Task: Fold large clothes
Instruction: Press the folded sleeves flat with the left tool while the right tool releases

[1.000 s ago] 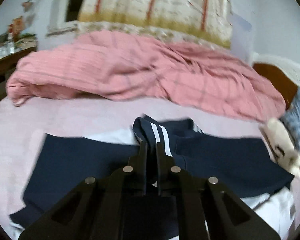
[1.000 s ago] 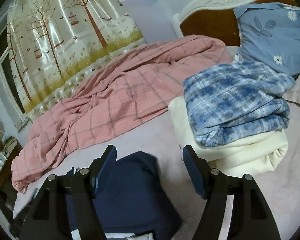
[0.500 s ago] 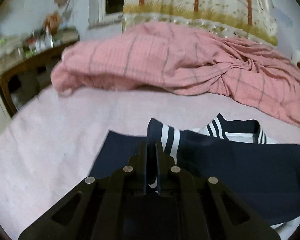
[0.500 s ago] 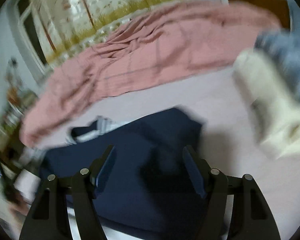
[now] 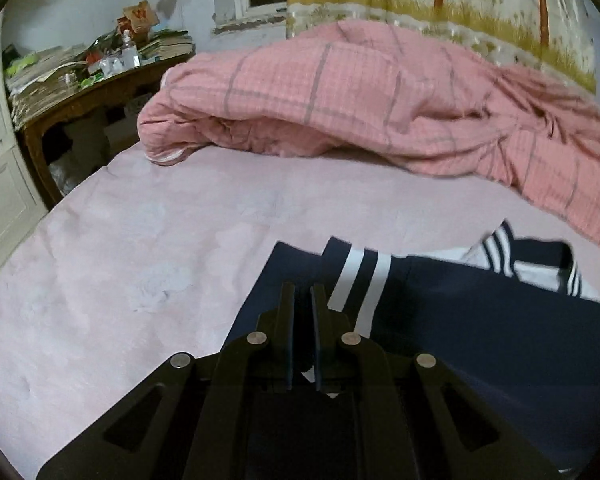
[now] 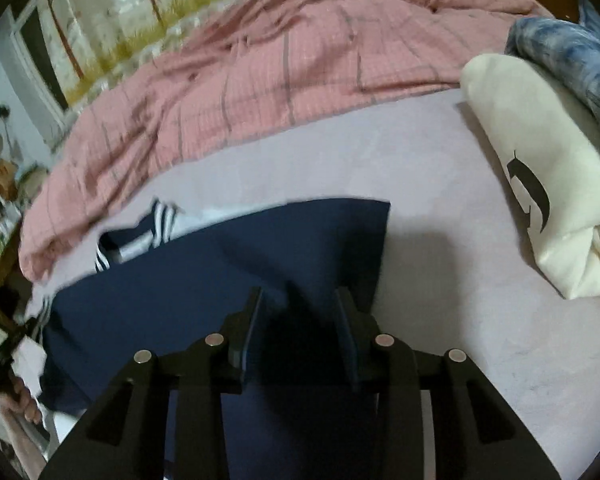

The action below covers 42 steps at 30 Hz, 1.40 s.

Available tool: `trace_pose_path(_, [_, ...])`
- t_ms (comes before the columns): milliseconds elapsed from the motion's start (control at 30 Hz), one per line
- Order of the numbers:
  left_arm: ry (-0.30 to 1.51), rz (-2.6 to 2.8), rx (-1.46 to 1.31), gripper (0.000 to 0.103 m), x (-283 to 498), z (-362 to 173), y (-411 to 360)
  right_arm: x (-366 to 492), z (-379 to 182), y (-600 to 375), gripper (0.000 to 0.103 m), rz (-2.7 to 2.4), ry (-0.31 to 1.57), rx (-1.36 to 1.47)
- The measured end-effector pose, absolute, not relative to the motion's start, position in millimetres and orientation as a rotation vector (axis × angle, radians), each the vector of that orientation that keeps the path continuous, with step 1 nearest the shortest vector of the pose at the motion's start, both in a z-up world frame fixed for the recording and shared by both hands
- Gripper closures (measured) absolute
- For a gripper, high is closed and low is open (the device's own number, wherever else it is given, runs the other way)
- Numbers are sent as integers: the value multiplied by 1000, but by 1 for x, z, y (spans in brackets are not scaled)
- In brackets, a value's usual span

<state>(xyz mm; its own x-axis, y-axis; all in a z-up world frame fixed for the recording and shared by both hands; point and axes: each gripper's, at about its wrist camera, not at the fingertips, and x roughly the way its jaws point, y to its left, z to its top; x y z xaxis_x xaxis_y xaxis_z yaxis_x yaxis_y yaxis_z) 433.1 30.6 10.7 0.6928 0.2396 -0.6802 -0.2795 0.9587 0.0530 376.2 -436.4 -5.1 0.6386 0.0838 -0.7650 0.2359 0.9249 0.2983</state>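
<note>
A navy garment (image 5: pixel 480 320) with white-striped cuffs and collar lies spread on the pale pink bedsheet (image 5: pixel 140 260). My left gripper (image 5: pixel 302 292) is shut on a navy fold beside the two white stripes (image 5: pixel 360 276), low over the garment's left edge. In the right wrist view the same garment (image 6: pixel 220 272) fills the middle. My right gripper (image 6: pixel 299 300) hangs low over its right part near the corner (image 6: pixel 380 216). Its jaws are closing, with navy cloth in the gap below them and space still showing beside each pad.
A rumpled pink checked quilt (image 5: pixel 380 100) lies across the far side of the bed. A folded cream garment (image 6: pixel 540 184) with a blue plaid one (image 6: pixel 572 56) on top sits at the right. A cluttered wooden desk (image 5: pixel 80 84) stands beyond the bed's left edge.
Both grippers have come down toward the bed. The left one carried the striped fold leftward. The right one moved from beside the folded pile to over the navy garment, and its jaws narrowed.
</note>
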Motion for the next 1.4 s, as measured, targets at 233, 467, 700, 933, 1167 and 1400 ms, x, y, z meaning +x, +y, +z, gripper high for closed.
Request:
trace_pose_path(233, [769,293,25,56,437,5,22,367,5,-442,78,-31,847,394])
trace_pose_path(467, [740,235,32,25,432,16,11,389,-40,-438,100,-128,1024,306])
trace_pose_path(700, [795,182,2,25,438,5,9,375,-25,-480,103,-337,887,308])
trace_pose_path(933, [800,173,10,20,439,3,5,360,5,-473,102,-142,756,345])
trace_pose_path(1167, [826,183,28,20,443,-9,2,415,-42,-476,103,-144,910,363])
trace_pose_path(1400, [841,193,47,20,445,-15,0,387,-17,-504,101,-275,834,367])
